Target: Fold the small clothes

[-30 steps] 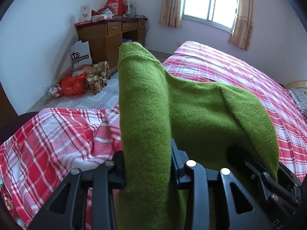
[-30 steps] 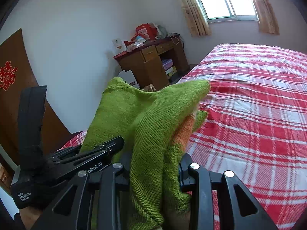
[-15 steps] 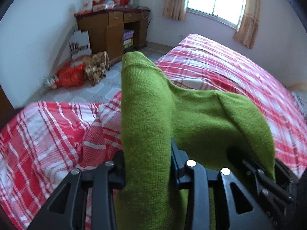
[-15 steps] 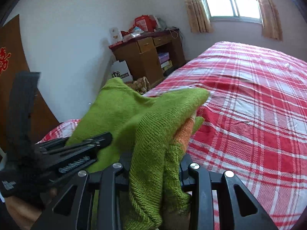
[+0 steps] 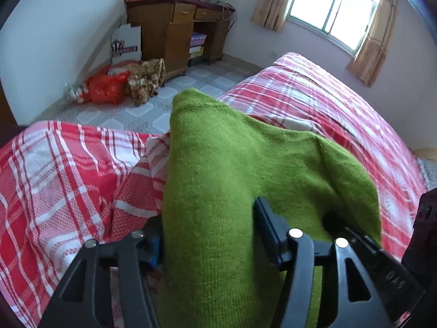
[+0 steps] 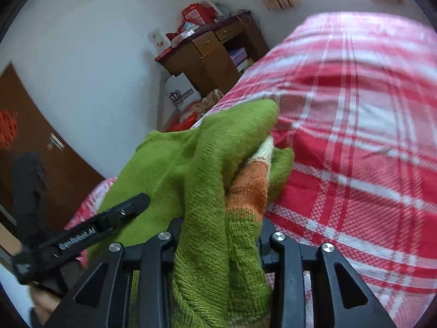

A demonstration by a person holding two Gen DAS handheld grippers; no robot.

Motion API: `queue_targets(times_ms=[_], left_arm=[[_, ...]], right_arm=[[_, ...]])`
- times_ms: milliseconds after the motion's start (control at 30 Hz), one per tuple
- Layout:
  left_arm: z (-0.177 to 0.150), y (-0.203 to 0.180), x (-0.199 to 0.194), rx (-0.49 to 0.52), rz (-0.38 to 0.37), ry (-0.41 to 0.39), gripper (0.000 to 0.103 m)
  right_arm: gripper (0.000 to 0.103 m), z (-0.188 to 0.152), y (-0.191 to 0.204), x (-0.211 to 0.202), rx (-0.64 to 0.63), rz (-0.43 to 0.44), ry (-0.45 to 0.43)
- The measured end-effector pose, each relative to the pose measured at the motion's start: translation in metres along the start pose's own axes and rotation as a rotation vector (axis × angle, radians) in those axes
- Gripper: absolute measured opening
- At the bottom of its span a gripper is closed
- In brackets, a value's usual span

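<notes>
A bed under a red-and-white plaid sheet — rumpled near the edge.

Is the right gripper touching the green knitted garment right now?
Touching. In the right wrist view the green knitted garment is bunched between both fingers of the right gripper, filling the gap as its jaws begin to open.

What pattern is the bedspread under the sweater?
The bedspread is red-and-white plaid, showing best in the left wrist view.

Sweater over bed
</notes>
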State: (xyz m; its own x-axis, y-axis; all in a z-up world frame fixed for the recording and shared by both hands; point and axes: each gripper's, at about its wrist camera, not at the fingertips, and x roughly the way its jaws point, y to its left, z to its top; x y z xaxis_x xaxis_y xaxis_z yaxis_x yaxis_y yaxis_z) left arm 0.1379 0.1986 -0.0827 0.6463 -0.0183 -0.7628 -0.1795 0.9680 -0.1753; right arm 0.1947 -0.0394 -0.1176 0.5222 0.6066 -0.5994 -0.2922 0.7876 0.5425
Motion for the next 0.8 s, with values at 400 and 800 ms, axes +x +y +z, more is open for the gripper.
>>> queue_targets(times_ms=[400,800], left_arm=[[-0.004,-0.008,-0.003,0.116,0.087,-0.064,0.067],[-0.003,-0.006,-0.002,0.102,0.090,-0.061,0.070]], right_arm=[[0.048,-0.019,-0.001,-0.039,-0.006,-0.032,-0.018],[0.005,0.014,0.049,-0.003,-0.338,-0.301,0.029]])
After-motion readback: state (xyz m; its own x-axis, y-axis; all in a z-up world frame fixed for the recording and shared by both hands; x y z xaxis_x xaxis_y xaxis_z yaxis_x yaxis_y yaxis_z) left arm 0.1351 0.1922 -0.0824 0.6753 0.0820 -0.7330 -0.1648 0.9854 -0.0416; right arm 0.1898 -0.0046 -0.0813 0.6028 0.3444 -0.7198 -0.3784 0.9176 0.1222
